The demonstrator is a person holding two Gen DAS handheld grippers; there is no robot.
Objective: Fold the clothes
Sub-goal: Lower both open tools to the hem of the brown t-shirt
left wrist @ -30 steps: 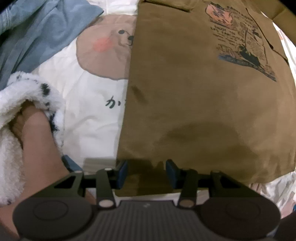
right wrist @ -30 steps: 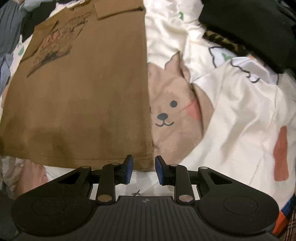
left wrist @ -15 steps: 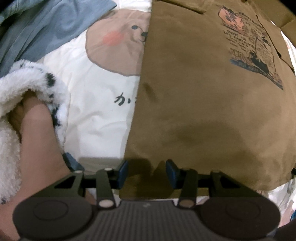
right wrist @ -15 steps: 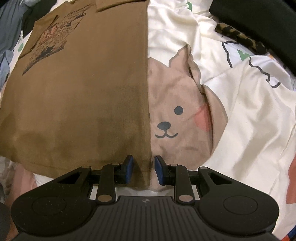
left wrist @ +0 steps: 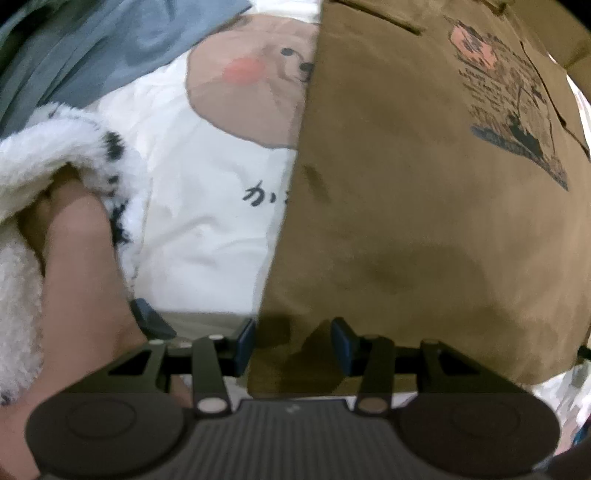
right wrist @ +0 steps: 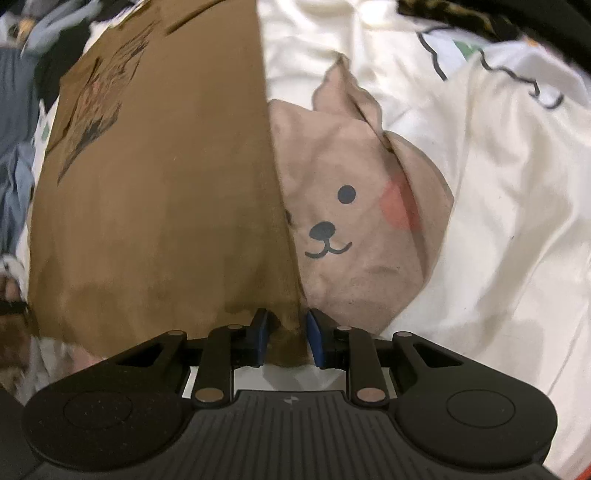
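A brown T-shirt with a printed graphic point(left wrist: 424, 192) lies flat on a white cartoon-bear bedsheet point(left wrist: 207, 229), its sides folded in. My left gripper point(left wrist: 293, 341) is open, its jaws either side of the shirt's near left hem corner. In the right wrist view the same shirt point(right wrist: 159, 206) fills the left half. My right gripper point(right wrist: 286, 338) is open with a narrower gap, its jaws around the shirt's near right hem corner, fabric between the blue pads.
A fluffy white sleeve with black spots point(left wrist: 40, 158) and a bare leg point(left wrist: 77, 280) lie at the left. Blue-grey clothing point(left wrist: 92, 48) lies at the far left. Dark clothes point(right wrist: 535, 22) sit at the far right of the sheet point(right wrist: 498, 206).
Both grippers have moved forward onto the shirt's near hem corners. The right gripper's jaws now straddle the hem fabric. Neither has closed.
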